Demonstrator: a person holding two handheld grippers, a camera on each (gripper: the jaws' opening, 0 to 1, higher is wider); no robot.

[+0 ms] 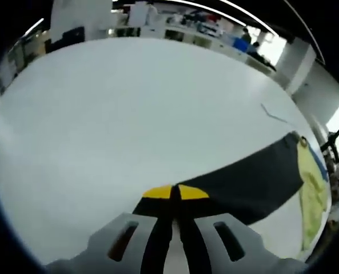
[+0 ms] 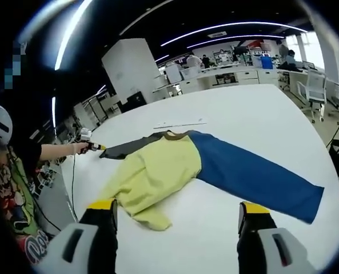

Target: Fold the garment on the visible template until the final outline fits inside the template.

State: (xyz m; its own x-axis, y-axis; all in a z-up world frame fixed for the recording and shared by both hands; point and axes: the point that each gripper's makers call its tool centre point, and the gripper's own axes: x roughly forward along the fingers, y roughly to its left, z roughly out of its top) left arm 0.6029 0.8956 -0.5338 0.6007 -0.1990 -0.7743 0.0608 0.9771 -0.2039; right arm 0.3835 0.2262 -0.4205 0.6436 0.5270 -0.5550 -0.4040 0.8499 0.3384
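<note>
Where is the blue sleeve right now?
In the right gripper view, the blue sleeve lies flat on the white table, stretching right from the yellow body, beyond the open right tool.

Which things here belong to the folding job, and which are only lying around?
For the job:
- garment, yellow body, blue sleeve, dark sleeve
- left claw, shut on the dark sleeve
- right claw, open above the table

Only around:
- desks
- white chair

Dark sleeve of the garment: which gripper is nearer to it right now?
Left. The left gripper is shut on the dark sleeve at its end. The right gripper is open, above the table, on the far side of the yellow body from that sleeve.
</note>
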